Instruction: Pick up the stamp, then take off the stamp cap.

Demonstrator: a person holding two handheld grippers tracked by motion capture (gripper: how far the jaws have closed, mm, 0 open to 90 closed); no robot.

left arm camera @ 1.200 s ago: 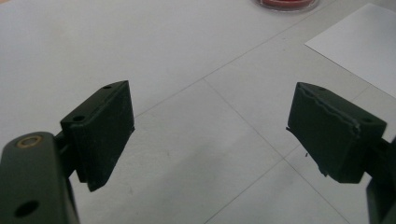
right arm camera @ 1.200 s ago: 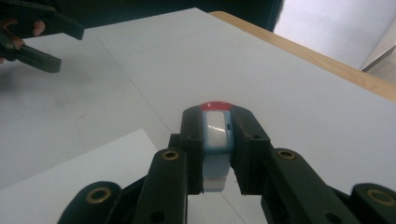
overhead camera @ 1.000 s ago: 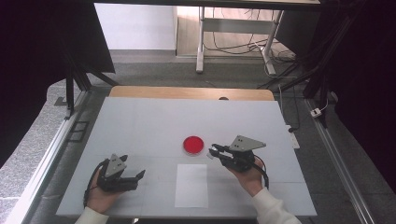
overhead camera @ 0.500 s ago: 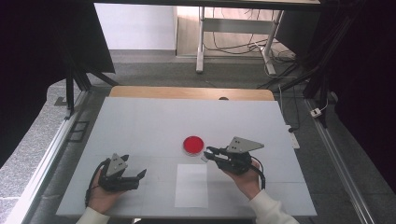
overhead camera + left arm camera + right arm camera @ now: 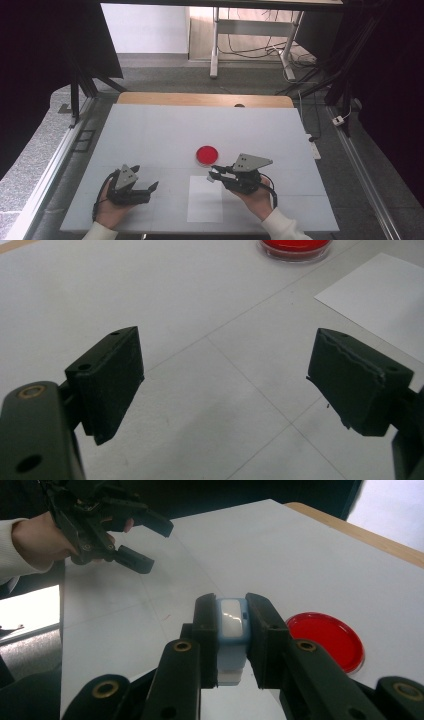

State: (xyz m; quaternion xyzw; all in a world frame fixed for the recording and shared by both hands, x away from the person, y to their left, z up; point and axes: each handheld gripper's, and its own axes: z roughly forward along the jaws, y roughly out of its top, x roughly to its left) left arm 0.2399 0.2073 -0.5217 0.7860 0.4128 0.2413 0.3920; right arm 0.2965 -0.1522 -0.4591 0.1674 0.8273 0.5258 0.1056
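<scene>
The right tongs [image 5: 232, 630] clamp a small white-and-blue block [image 5: 231, 625] above the table [image 5: 150, 135] near a red dish [image 5: 206, 155], left tongs [image 5: 225, 385] wide; a loose grip could drop it.

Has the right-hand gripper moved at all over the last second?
Yes. The right gripper, shut on a small white and blue block, has slid leftward, from right of the red dish to just below it.
</scene>
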